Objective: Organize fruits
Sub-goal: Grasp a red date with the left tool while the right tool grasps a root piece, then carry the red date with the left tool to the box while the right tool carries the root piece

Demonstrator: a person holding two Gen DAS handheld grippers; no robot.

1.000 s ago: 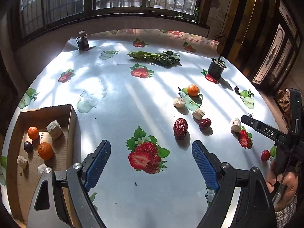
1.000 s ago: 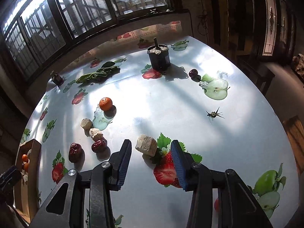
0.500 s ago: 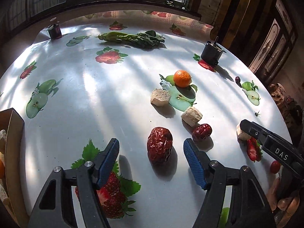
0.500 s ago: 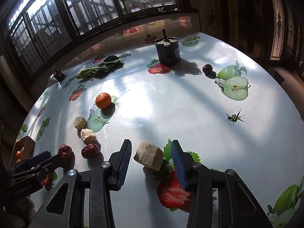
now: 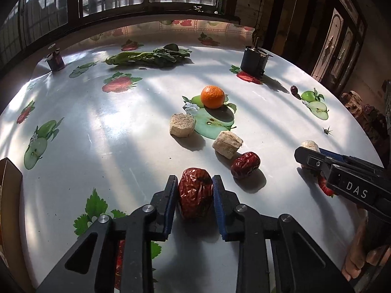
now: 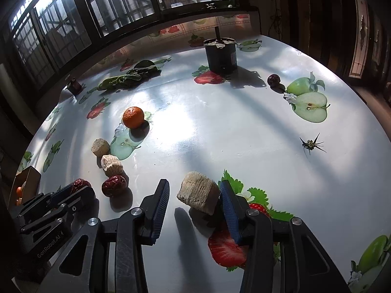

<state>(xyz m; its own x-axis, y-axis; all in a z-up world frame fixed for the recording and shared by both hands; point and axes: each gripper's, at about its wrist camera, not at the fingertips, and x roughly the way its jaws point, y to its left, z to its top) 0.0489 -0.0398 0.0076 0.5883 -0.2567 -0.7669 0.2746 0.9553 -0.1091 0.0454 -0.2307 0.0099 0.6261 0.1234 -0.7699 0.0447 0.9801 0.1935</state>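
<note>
My left gripper is low over the fruit-print tablecloth. Its jaws are closing, and both blue pads press the sides of a large wrinkled red date. In the right wrist view, my right gripper straddles a beige fibrous chunk. Those jaws are closing too: the right pad touches the chunk and a gap remains at the left pad. A smaller red date, two more beige chunks and an orange lie just beyond.
A cardboard box holding fruit stands at the table's left edge. At the back lie leafy greens, a dark can and a small jar. A dark date and a spiky stem lie on the right. A hand holds the right gripper.
My left gripper moved forward and down from near the box to the large red date and closed onto it. My right gripper sank a little around the beige chunk, and its jaws narrowed slightly.
</note>
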